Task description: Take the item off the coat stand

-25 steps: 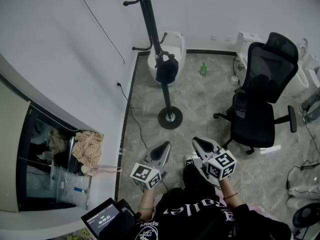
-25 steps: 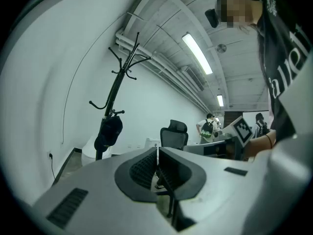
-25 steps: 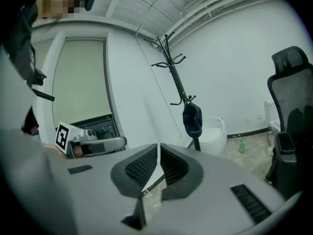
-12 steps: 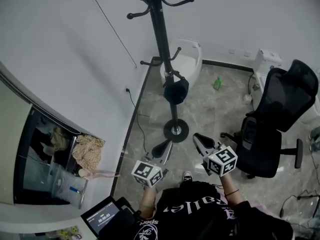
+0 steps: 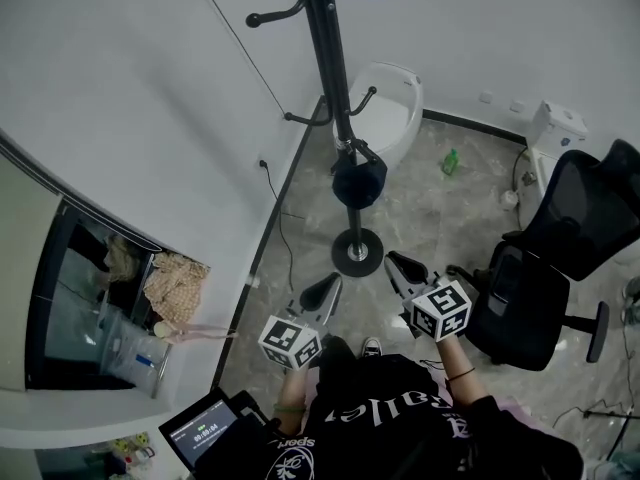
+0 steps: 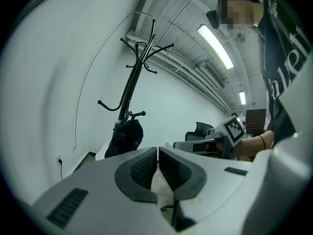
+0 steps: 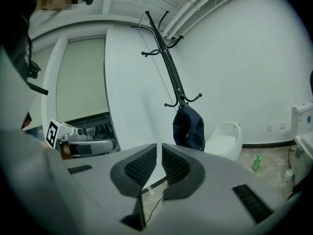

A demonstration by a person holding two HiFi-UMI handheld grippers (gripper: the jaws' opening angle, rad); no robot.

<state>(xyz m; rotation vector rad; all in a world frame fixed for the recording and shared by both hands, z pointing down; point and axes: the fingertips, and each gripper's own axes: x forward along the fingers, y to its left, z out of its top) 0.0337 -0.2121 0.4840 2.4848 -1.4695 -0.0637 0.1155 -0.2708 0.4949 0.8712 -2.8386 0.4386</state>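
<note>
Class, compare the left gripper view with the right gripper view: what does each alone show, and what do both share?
Only the left gripper view shows the lit ceiling strip lights. Only the right gripper view shows a green bottle. Both show the coat stand with a dark cap hanging on it.

Left gripper [image 5: 330, 286], right gripper [image 5: 396, 264] — side by side, fingers [image 6: 142, 168] together (empty)
</note>
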